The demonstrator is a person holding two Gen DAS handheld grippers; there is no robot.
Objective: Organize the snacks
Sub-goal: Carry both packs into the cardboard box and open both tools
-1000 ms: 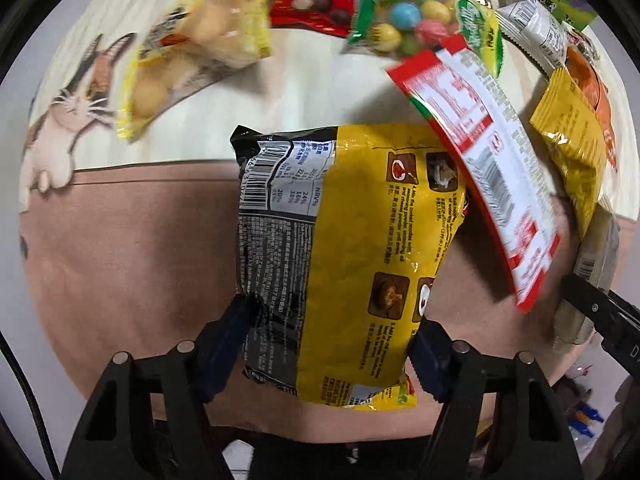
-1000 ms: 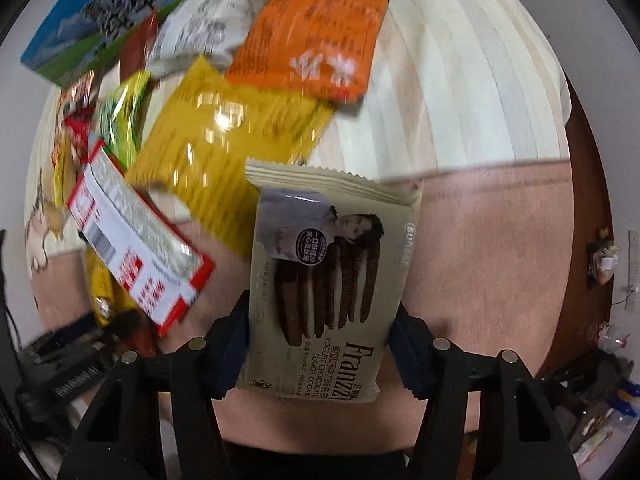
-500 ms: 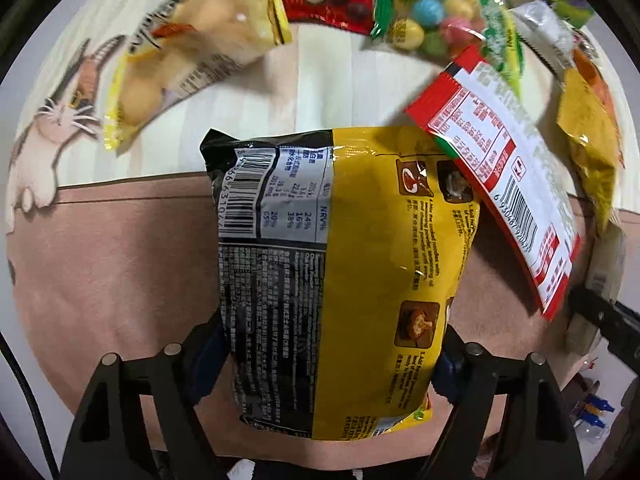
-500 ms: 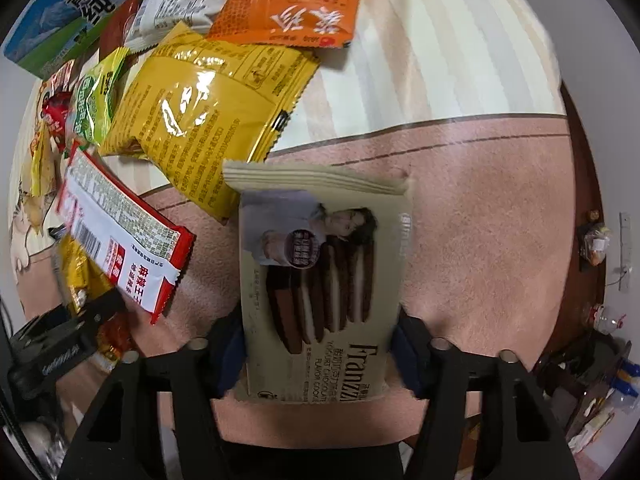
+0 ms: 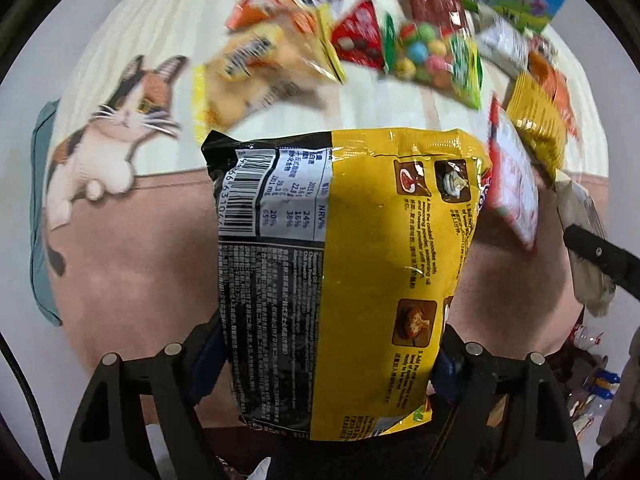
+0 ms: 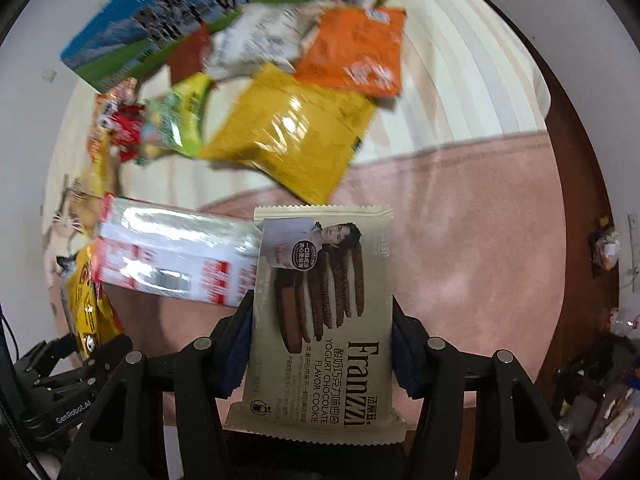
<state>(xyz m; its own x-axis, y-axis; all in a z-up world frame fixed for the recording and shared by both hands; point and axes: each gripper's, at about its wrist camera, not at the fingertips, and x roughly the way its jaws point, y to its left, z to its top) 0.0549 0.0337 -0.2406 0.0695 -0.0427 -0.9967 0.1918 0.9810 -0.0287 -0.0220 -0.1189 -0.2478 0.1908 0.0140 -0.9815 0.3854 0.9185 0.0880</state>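
My left gripper (image 5: 326, 360) is shut on a yellow and black noodle packet (image 5: 340, 272), held above the pink part of the mat. My right gripper (image 6: 320, 344) is shut on a beige Franzzi cookie packet (image 6: 320, 316), held upright over the pink mat. A red and white packet (image 6: 172, 256) lies just left of the cookie packet and also shows in the left wrist view (image 5: 514, 184). The left gripper with its yellow packet shows at the lower left of the right wrist view (image 6: 86, 320).
Several snack bags lie on the striped cream mat: a yellow bag (image 6: 288, 132), an orange bag (image 6: 356, 52), a green candy bag (image 5: 432, 56), a puff bag (image 5: 256, 76). A blue-green box (image 6: 192, 12) stands at the back. A cat print (image 5: 112, 136) is at left.
Both grippers have lifted and pulled back with their packets. The snack pile now sits farther away, and the cat print shows more fully.
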